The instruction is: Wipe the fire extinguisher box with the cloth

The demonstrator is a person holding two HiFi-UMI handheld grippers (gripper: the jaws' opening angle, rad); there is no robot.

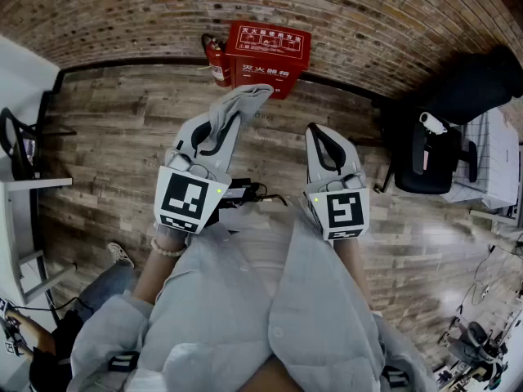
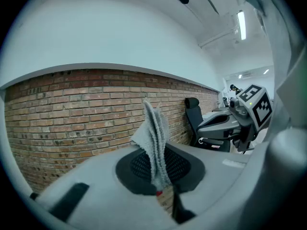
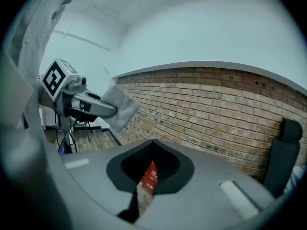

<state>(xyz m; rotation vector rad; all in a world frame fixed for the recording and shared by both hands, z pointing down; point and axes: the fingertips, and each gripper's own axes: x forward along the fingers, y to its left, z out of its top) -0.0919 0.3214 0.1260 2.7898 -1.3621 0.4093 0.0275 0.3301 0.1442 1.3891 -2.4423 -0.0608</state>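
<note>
The red fire extinguisher box (image 1: 267, 55) stands on the wooden floor against the brick wall, ahead of both grippers. A sliver of it (image 3: 149, 177) shows through the slit between the right jaws. My left gripper (image 1: 231, 119) is shut on a grey cloth (image 1: 249, 98), which sticks up past the jaw tips toward the box. In the left gripper view the cloth (image 2: 154, 138) stands folded between the pads of the left gripper (image 2: 161, 188). My right gripper (image 1: 318, 134) is level with the left, jaws together with nothing held. From the right gripper (image 3: 146, 188), the cloth (image 3: 120, 110) shows at left.
A red extinguisher (image 1: 216, 60) stands just left of the box. A black office chair (image 1: 429, 149) and a white desk (image 1: 498, 166) are at the right. A white table frame (image 1: 24, 219) stands at the left, and someone's shoe (image 1: 120, 254) is near it. A cable (image 1: 255, 193) lies between the grippers.
</note>
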